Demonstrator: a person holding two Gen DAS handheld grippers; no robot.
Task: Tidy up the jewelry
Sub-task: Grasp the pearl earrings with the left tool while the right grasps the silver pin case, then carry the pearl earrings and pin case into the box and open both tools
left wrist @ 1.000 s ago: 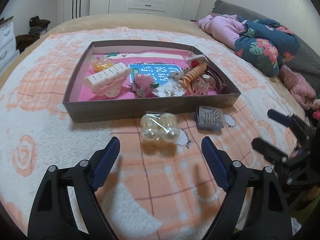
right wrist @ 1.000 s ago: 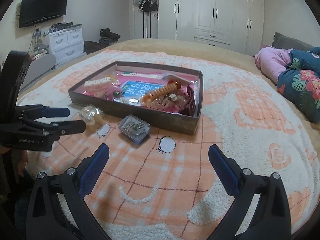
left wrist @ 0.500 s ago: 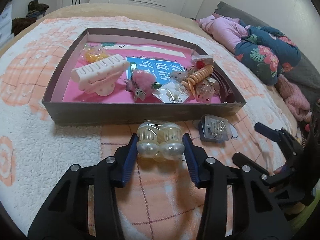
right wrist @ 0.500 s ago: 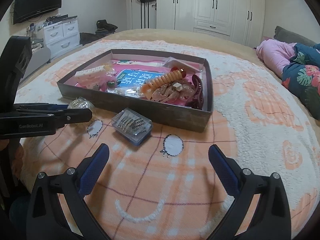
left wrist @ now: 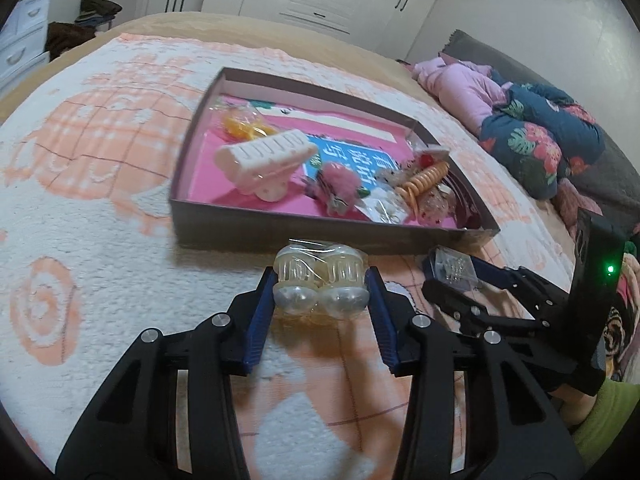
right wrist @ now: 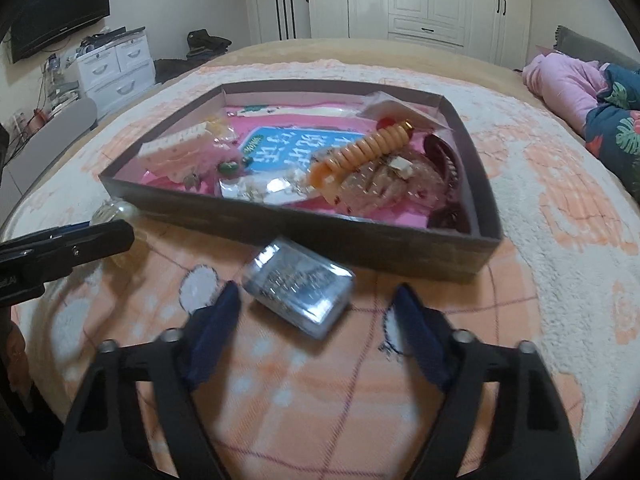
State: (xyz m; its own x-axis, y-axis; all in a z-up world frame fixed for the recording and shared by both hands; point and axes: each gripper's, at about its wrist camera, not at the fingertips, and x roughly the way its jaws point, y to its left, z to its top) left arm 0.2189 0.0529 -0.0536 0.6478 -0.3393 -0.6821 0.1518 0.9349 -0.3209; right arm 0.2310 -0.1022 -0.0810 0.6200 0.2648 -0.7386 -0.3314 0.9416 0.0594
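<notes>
My left gripper (left wrist: 320, 292) is shut on a clear packet of pearly hair clips (left wrist: 320, 286), just in front of the brown box's near wall (left wrist: 320, 236). The box holds a white comb clip (left wrist: 266, 156), a pink pompom (left wrist: 340, 184), an orange spiral tie (right wrist: 360, 152) and other pieces. My right gripper (right wrist: 320, 312) is open, its fingers on either side of a small clear case of pins (right wrist: 298, 284) lying on the blanket. The case also shows in the left wrist view (left wrist: 452, 270).
The box sits on a white and orange blanket (right wrist: 560, 240) on a bed. Folded pink and floral bedding (left wrist: 520, 120) lies at the right. White wardrobes (right wrist: 420, 0) and drawers (right wrist: 116, 68) stand beyond the bed.
My left gripper closed on the pearly clip packet. My right gripper moved forward and left until the pin case lies between its fingers.
</notes>
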